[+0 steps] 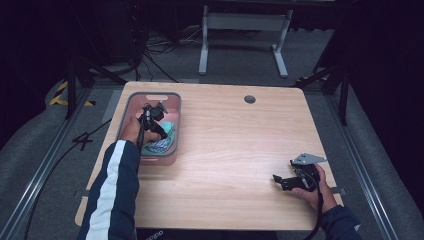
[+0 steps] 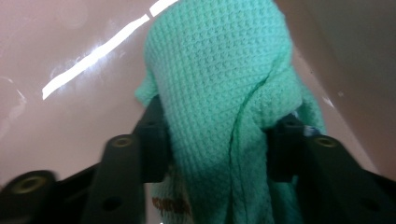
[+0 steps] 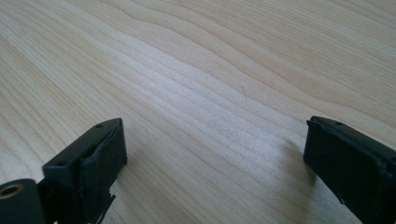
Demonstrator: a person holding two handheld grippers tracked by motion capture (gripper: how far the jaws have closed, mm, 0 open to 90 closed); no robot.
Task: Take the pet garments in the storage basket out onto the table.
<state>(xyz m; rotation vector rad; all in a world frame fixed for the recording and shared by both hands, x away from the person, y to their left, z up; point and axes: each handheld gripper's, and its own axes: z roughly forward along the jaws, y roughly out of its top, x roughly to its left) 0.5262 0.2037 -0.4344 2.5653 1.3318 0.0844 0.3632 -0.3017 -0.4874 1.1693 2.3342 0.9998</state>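
Green knitted cloth (image 2: 219, 93) sits clamped in our left gripper (image 2: 217, 140), seemingly inside the pink bin (image 1: 131, 102) at 10 o'clock; our right gripper (image 3: 215, 154) gapes over the table (image 3: 210, 70).

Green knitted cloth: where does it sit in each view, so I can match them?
High view: green cloth inside the pink bin, under the left gripper.
Left gripper view: cloth centre, pinched between the jaws.
Right gripper view: not in it.
Shared landmark: the pink bin wall.
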